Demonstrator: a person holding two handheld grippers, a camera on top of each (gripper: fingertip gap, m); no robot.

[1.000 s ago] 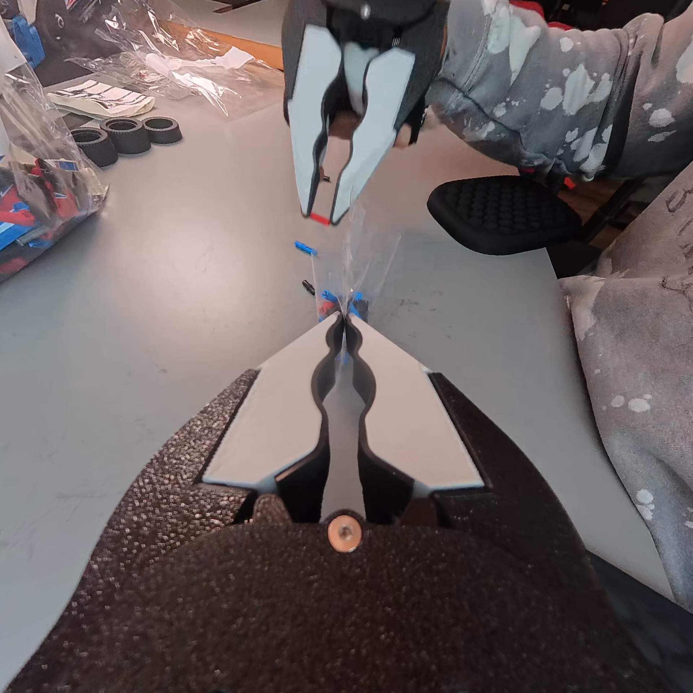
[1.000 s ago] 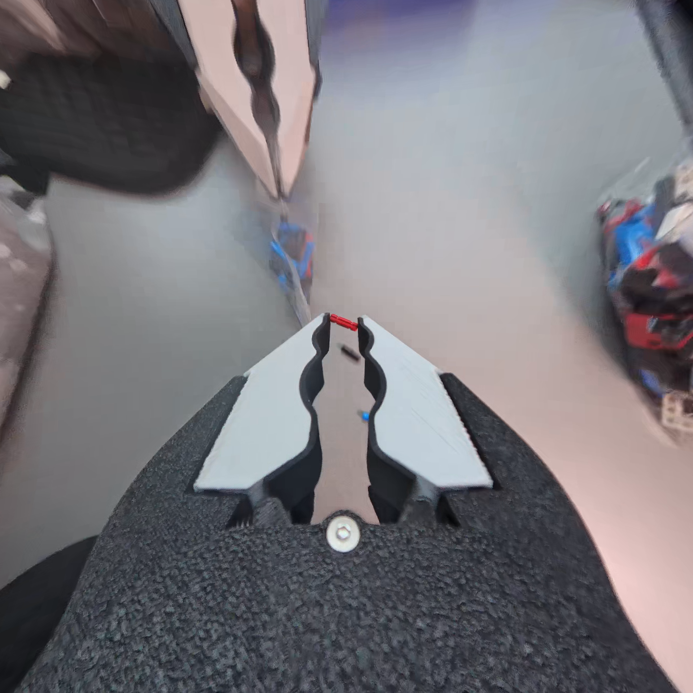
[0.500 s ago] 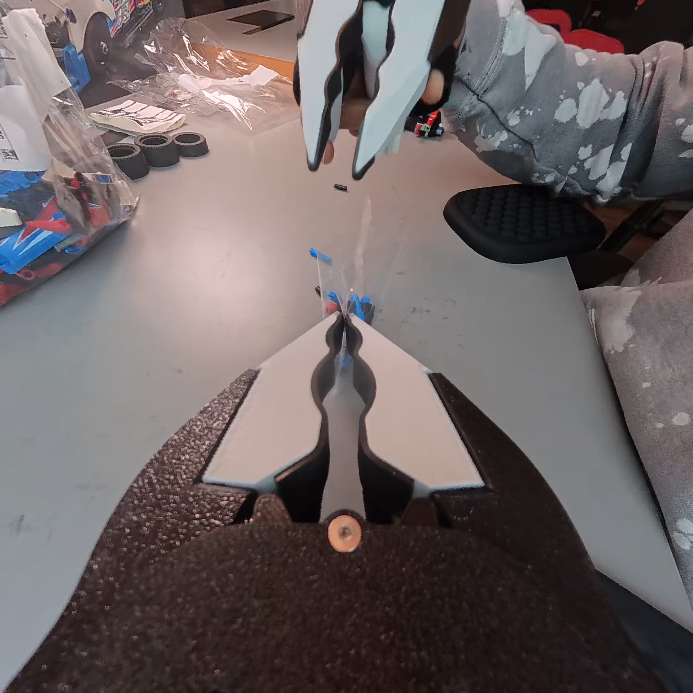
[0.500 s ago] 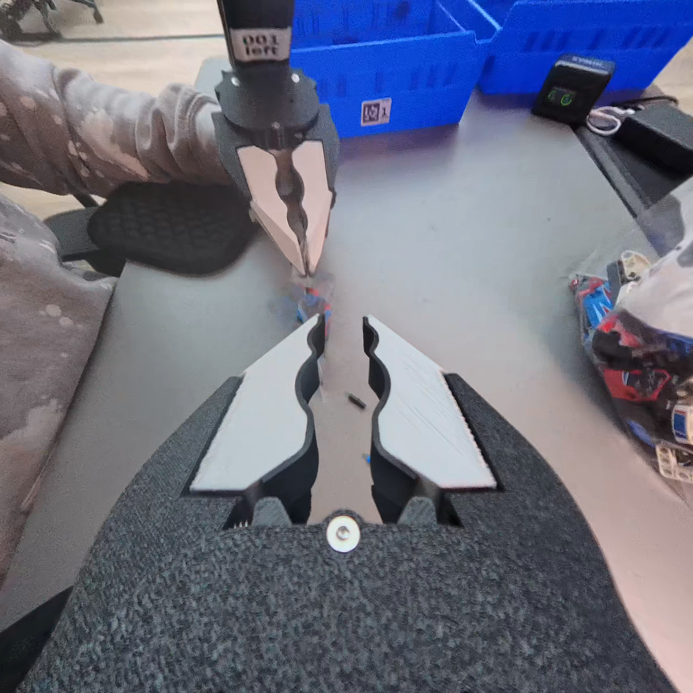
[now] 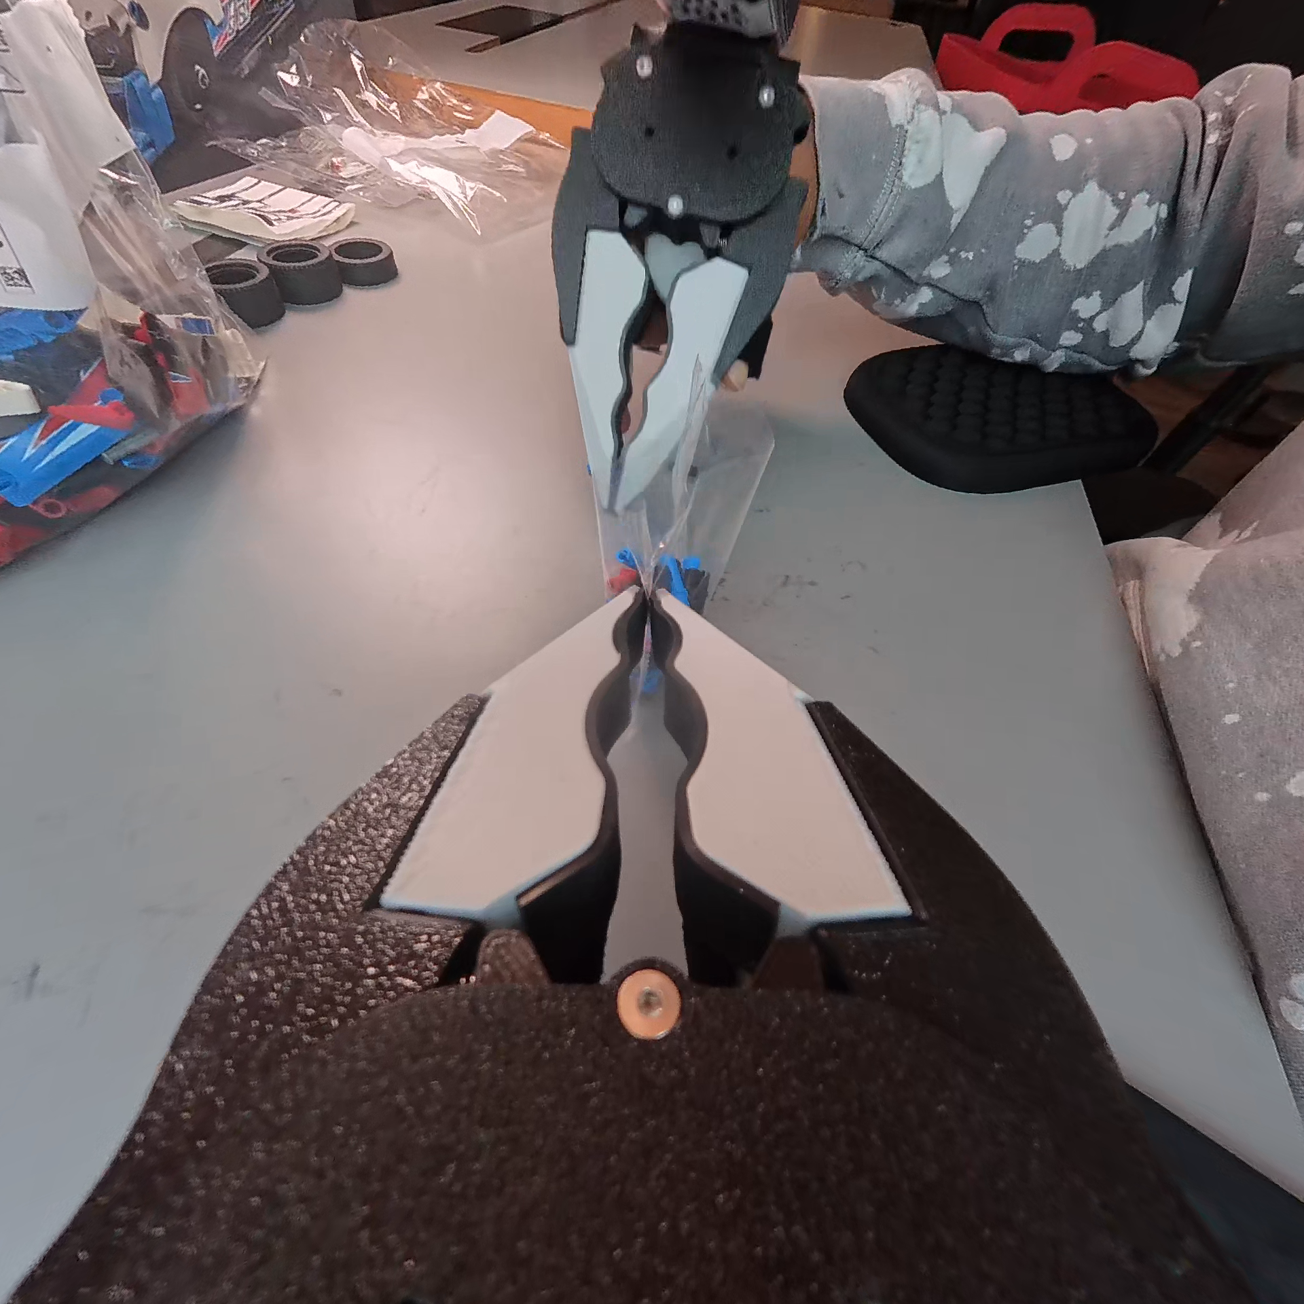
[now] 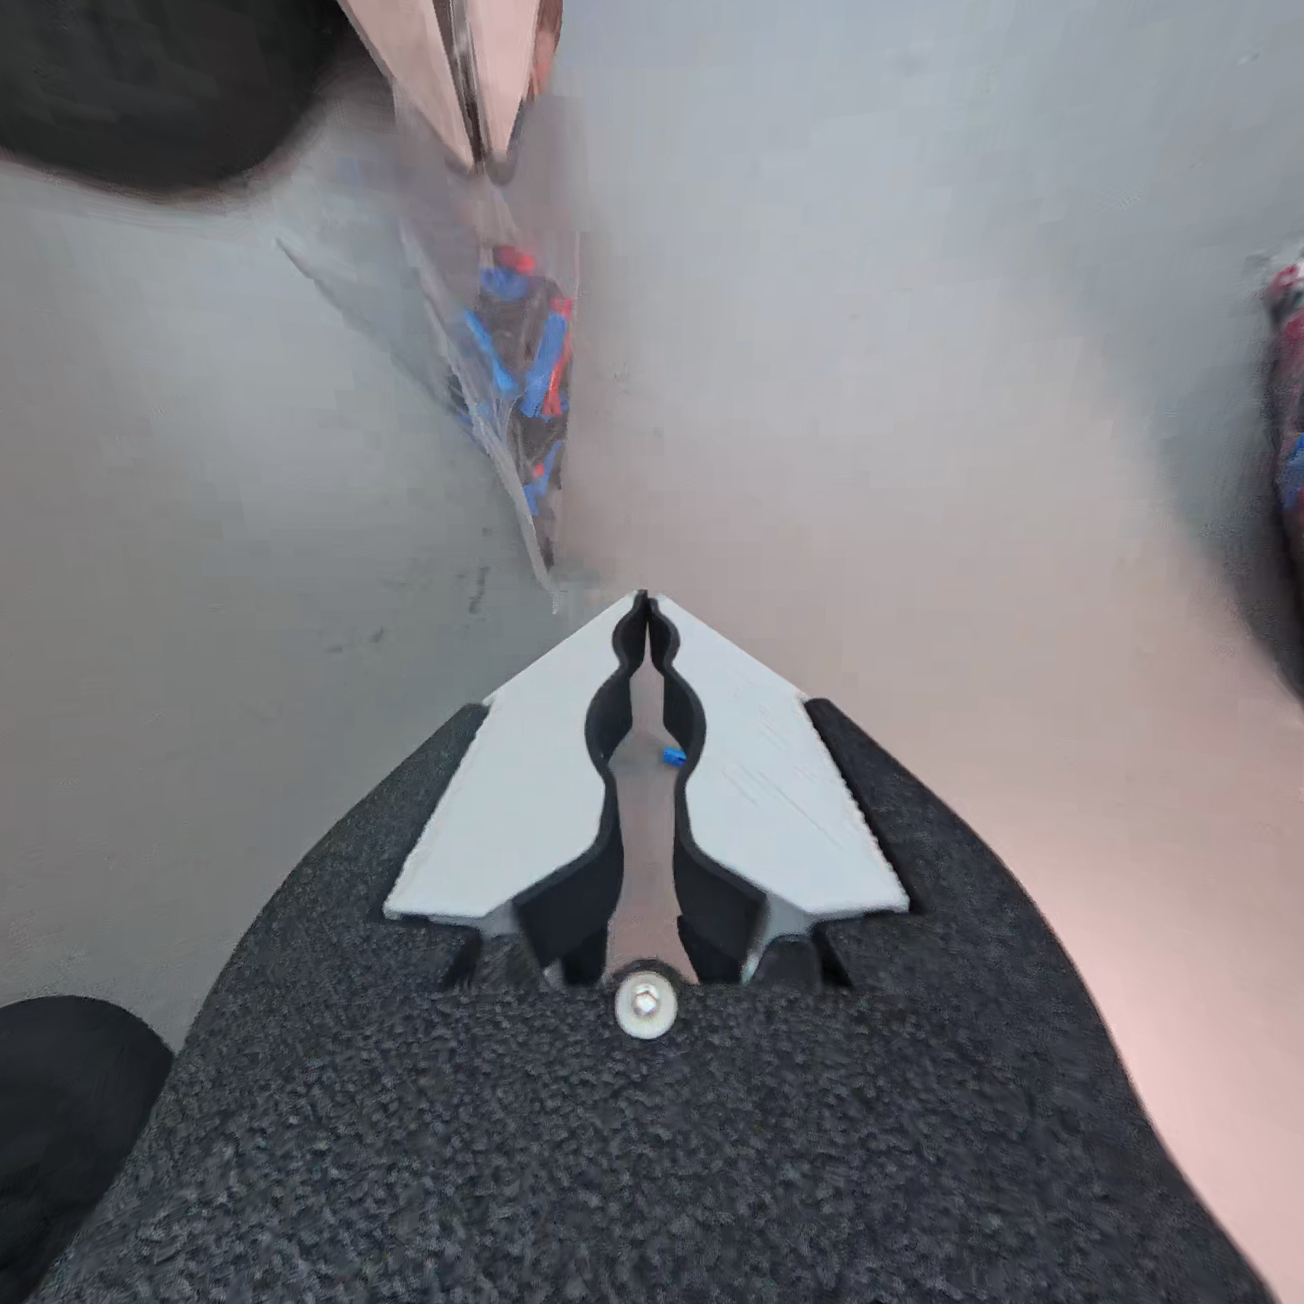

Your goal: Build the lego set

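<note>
Right now our left gripper (image 5: 648, 600) is pinched closed on one end of the small clear bag (image 5: 677, 508) of blue and red pins, just above the table (image 5: 353, 564). Bag's long axis runs straight ahead from that grip toward the right gripper (image 5: 621, 502). Its tips look closed at the bag's far end; in its own view the bag (image 6: 518, 374) hangs just left of the tips, so whether it actually holds film, we can't tell. One blue pin (image 6: 674, 757) lies loose beneath it.
</note>
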